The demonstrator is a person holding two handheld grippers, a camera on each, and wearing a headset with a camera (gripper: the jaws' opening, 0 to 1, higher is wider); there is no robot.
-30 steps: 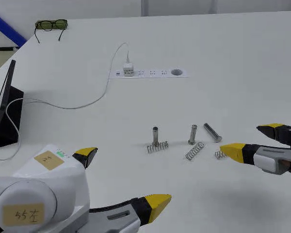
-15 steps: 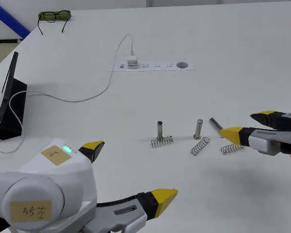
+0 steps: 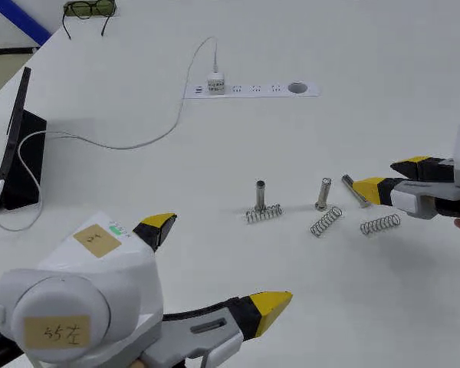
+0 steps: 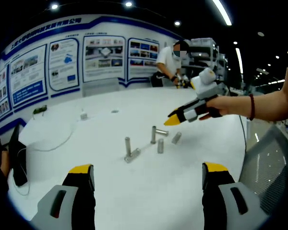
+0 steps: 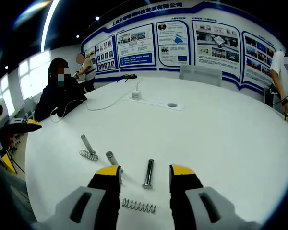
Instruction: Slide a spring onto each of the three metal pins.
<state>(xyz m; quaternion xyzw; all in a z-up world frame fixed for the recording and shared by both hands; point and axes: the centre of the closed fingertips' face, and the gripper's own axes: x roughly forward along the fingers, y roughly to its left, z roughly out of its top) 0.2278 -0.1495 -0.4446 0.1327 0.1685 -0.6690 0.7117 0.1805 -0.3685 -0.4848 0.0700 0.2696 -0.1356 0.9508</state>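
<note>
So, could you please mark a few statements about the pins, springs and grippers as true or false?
1. The left pin and middle pin stand upright; the third pin lies flat. True.
2. One spring already sits on a pin. False: the left spring, middle spring and right spring all lie on the table.
3. The right gripper is shut on a spring. False: it is open and empty.
4. The left gripper is open and empty. True.
5. A white plug sits in the power strip. True.
</note>
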